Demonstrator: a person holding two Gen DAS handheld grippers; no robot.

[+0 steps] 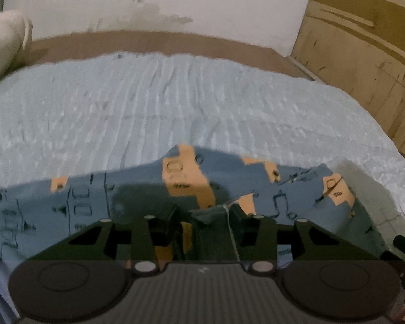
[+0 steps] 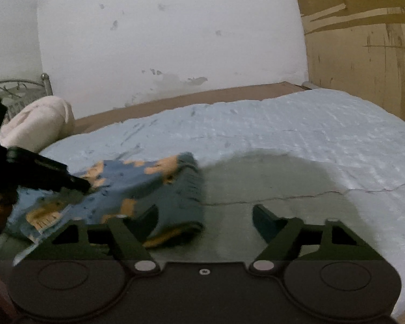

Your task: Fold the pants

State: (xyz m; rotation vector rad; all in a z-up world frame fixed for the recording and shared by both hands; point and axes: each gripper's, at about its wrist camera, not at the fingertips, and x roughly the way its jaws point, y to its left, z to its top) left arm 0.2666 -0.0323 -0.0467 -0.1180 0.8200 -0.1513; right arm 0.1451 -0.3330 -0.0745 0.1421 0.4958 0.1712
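Left gripper (image 1: 206,216) fingers pinch blurred blue-and-orange patterned pants (image 1: 137,189) on the pale-blue quilted bed (image 1: 175,102); right gripper (image 2: 205,216) fingers spread.

My left gripper (image 1: 206,216) is clamped, its jaws drawn close with cloth pinched between them. My right gripper (image 2: 205,216) hangs low with its jaws spread wide, gripping nothing.

The pants (image 1: 137,191) are soft printed cloth, blue with orange patches, matt and creased. They lie on a pale blue bedspread (image 1: 175,102) of puckered, ribbed cloth — rough-looking, with no shine. Each hand-held gripper, left (image 1: 205,216) and right (image 2: 205,216), is dark matt plastic with small bright metal pins. Behind, the wall (image 2: 162,40) is chalky, flaking paint; the side panel (image 2: 364,54) is scratched wood.
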